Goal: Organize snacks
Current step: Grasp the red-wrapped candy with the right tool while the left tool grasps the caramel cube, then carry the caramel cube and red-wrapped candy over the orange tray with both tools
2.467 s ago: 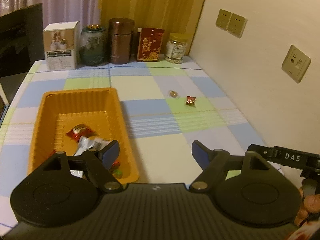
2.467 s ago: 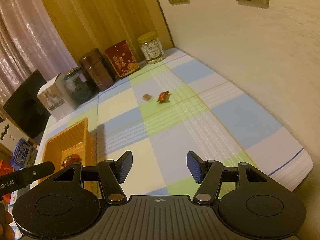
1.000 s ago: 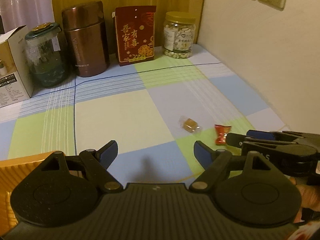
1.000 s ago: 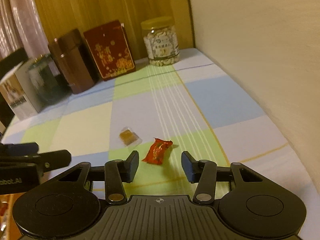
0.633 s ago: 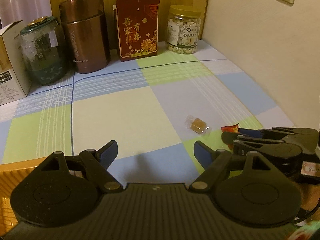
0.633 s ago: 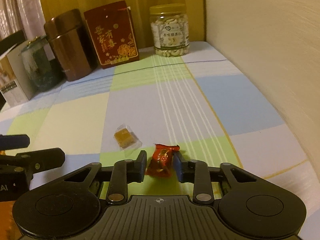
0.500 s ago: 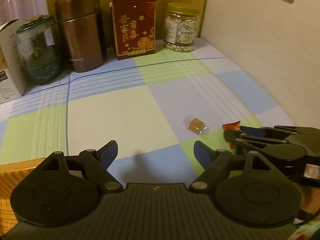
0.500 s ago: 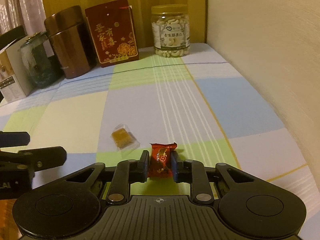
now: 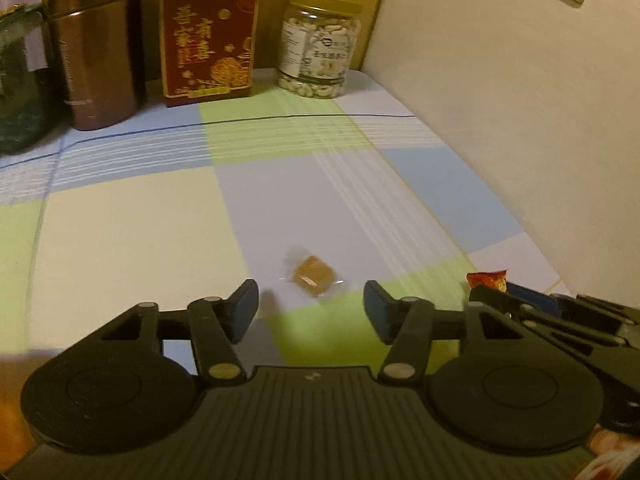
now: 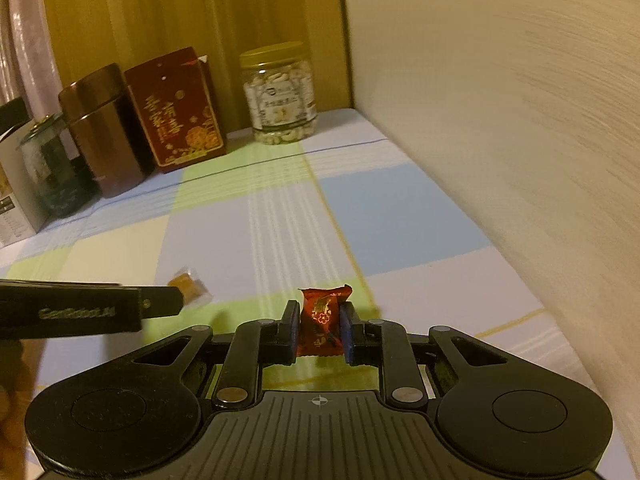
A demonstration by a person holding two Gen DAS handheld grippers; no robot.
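Observation:
My right gripper (image 10: pixel 320 330) is shut on a red wrapped candy (image 10: pixel 322 320) and holds it just above the checked tablecloth. The candy's top also shows in the left wrist view (image 9: pixel 487 280), at the tip of the right gripper (image 9: pixel 486 294). A brown candy in a clear wrapper (image 9: pixel 312 273) lies on the cloth just ahead of my left gripper (image 9: pixel 312 304), which is open and empty, its fingers on either side of it. In the right wrist view the brown candy (image 10: pixel 188 285) lies beside the left gripper's finger (image 10: pixel 160 302).
At the back stand a nut jar (image 9: pixel 318 44), a red box (image 9: pixel 208 32), a brown canister (image 9: pixel 98 52) and a green glass jar (image 9: pixel 16 80). A white wall (image 9: pixel 520 120) runs along the table's right side.
My right gripper closed on the red candy and lifted it slightly. My left gripper moved forward and right toward the brown candy; the orange tray has left its view.

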